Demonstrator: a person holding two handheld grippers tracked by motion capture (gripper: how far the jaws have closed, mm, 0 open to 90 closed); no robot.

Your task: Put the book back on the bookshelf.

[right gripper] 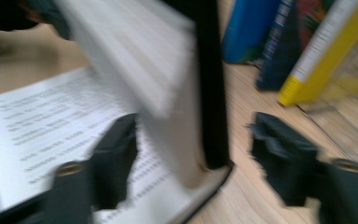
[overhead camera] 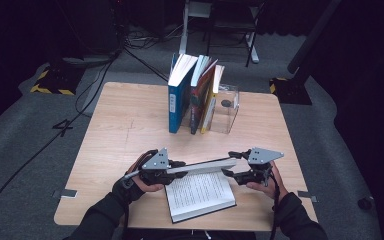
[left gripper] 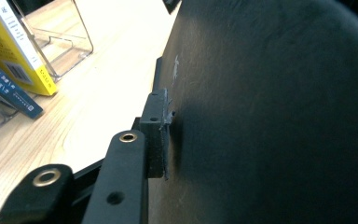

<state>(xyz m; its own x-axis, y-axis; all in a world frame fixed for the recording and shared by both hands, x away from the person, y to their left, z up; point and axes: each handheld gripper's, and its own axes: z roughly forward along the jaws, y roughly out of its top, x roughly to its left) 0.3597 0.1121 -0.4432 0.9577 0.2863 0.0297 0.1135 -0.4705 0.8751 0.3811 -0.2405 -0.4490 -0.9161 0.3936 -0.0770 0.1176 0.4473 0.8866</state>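
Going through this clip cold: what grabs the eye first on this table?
An open book lies at the table's near edge, its upper half raised on edge between the left gripper and the right gripper. Behind it, toward the far edge, three books lean upright against a clear stand.

Open book's raised half motion-blurred, its print unreadable
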